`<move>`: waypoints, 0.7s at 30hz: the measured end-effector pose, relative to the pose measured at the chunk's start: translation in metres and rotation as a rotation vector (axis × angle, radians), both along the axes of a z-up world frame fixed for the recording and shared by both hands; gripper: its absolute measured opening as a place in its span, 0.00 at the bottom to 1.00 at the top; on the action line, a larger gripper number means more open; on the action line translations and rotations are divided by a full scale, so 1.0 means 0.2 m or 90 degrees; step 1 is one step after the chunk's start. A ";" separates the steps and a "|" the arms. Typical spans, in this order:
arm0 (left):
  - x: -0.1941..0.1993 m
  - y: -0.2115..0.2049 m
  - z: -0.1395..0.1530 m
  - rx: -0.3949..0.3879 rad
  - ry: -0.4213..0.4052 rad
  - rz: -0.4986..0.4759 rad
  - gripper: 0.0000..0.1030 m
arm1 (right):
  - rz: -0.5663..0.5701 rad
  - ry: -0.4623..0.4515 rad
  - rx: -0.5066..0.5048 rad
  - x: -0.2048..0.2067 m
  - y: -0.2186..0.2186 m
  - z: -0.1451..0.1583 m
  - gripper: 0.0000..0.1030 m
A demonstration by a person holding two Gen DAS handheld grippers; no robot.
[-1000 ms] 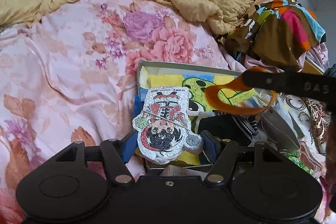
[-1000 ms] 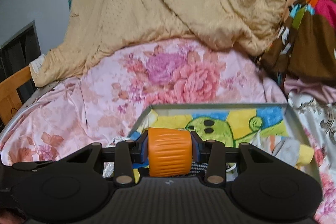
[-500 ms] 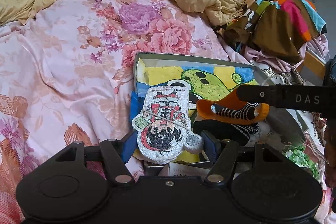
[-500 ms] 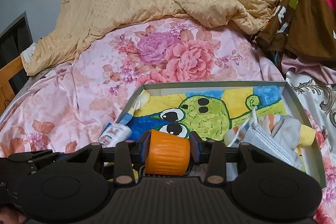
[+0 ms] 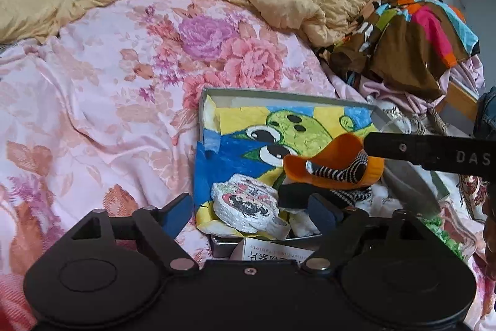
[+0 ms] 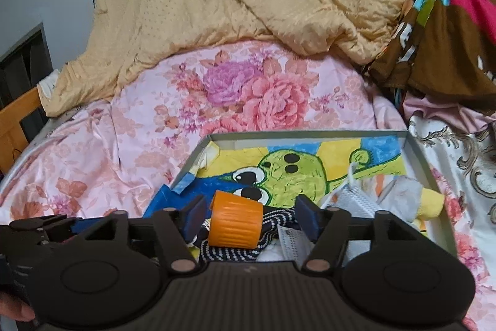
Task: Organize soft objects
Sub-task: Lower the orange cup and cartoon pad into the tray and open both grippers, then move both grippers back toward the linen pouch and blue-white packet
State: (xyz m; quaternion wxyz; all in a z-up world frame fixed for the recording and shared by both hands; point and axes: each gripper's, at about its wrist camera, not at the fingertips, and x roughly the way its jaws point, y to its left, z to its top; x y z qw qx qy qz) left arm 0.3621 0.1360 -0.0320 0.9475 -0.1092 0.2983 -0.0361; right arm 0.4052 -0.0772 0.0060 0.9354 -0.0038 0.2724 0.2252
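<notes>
Both tools just let go: left tool [image 5: 248,211] spread around the cartoon patch [image 5: 245,207], right tool [image 6: 249,216] around the orange sock [image 6: 235,224].

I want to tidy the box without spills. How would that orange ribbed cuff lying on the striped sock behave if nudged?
The orange cuff is probably soft and light: its rim sags out of round. Being tube-shaped and lying on its side on the striped sock, it may roll or slide.

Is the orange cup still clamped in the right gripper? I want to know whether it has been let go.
No: the right gripper has just been opening, and its pads stand clear of the orange cup lying in the box.
</notes>
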 end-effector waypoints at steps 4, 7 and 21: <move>-0.09 0.00 0.06 0.001 -0.021 0.021 0.90 | 0.001 -0.031 0.013 -0.09 -0.06 0.06 0.81; -0.16 -0.01 0.12 0.004 -0.038 0.035 0.91 | -0.002 -0.046 0.034 -0.17 -0.13 0.11 0.86; -0.59 -0.19 0.33 0.036 -0.106 0.042 0.99 | -0.012 -0.120 0.056 -0.63 -0.39 0.22 1.00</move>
